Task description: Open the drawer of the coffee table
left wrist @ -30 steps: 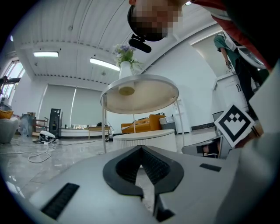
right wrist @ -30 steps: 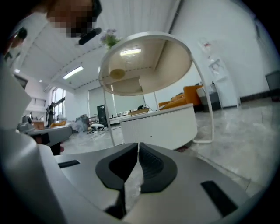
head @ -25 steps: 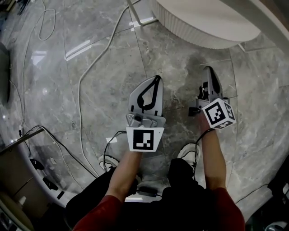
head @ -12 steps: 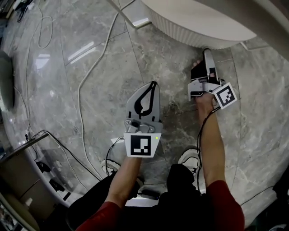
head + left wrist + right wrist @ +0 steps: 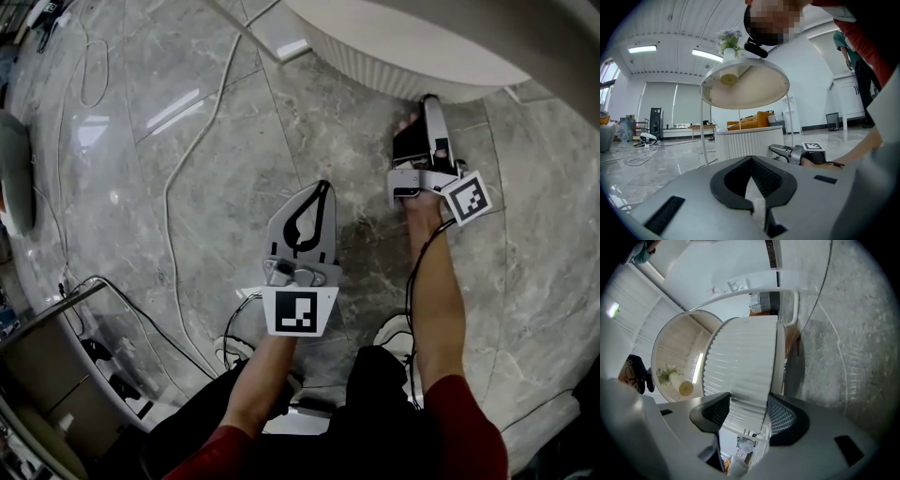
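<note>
Marble floor [image 5: 187, 141] fills most of my head view. The coffee table [image 5: 394, 70] sits at the top, its ribbed side [image 5: 740, 366] facing me; I can't pick out the drawer's outline. My right tool [image 5: 429, 105] is up against that side, jaws just opened wide and framing the ribs. My left tool [image 5: 322, 186] hangs well back over the floor, jaws together and empty.

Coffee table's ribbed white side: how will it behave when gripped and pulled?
Probably rigid: the ribbed side holds an even curve. Likely slippery: it looks glossy and no handle shows, though the ribs may add bite. The table probably stays put; it looks broad and low.
</note>
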### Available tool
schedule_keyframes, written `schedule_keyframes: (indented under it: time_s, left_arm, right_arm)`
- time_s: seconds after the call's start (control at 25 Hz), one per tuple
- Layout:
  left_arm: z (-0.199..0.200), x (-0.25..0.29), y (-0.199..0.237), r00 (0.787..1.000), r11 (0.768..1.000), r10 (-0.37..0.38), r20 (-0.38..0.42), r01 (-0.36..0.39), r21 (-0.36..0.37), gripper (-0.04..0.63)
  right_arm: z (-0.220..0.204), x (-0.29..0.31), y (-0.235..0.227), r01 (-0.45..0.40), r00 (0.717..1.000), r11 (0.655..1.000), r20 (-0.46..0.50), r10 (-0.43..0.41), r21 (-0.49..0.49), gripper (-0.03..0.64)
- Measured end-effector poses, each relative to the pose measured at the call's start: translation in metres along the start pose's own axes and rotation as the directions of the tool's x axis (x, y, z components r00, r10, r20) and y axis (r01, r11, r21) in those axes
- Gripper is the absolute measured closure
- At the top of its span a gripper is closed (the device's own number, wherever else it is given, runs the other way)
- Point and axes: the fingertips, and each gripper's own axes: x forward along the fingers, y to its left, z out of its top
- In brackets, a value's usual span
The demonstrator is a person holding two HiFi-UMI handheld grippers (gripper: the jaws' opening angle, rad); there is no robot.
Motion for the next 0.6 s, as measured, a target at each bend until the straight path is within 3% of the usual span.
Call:
schedule_keyframes:
  time_s: [0.28,0.6]
  left_arm:
    - [0.002,-0.004,0.003,1.0,0.999,0.021,0.008,-0.021,-0.029,0.581]
    - [0.004,-0.012,0.012,0.998,0.995,0.067,0.014,-0.066,-0.072,0.581]
  right_arm:
    - [-0.005,-0.009,0.006,0.006,0.999,1.0,-0.033,-0.006,-0.006,0.356]
    - [-0.031,-0.074,0.035,0.007,0.994,1.0,-0.107,-0.008,-0.011,0.356]
